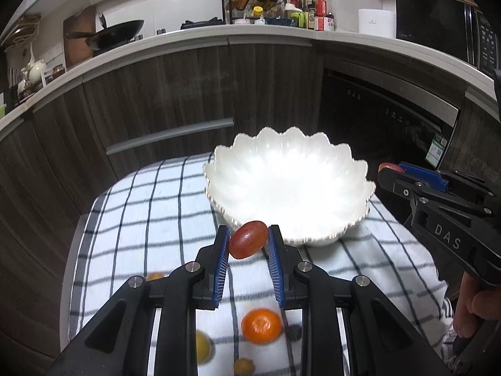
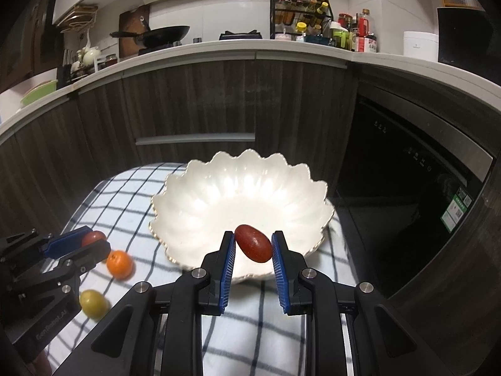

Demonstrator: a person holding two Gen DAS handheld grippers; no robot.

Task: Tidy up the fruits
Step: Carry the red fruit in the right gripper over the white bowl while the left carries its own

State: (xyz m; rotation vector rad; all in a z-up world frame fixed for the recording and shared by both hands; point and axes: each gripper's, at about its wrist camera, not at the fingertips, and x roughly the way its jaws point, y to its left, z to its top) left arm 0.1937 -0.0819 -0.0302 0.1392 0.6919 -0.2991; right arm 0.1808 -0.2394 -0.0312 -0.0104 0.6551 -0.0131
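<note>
Both grippers, left [image 1: 247, 240] and right [image 2: 253, 247], pinch red fruits tightly; move over the bowl [image 2: 200, 188] at 12 o'clock, then open the fingers gently.

Each gripper [image 1: 247, 244] is black with blue ribbed pads [image 1: 220, 269], shiny round screws [image 1: 192, 266], and white letters.

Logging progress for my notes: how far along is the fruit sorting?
Done: nothing; the bowl looks empty. In hand: left gripper and right gripper each clamp a red fruit near its rim. Left: orange, yellow fruit and others on the cloth.
</note>
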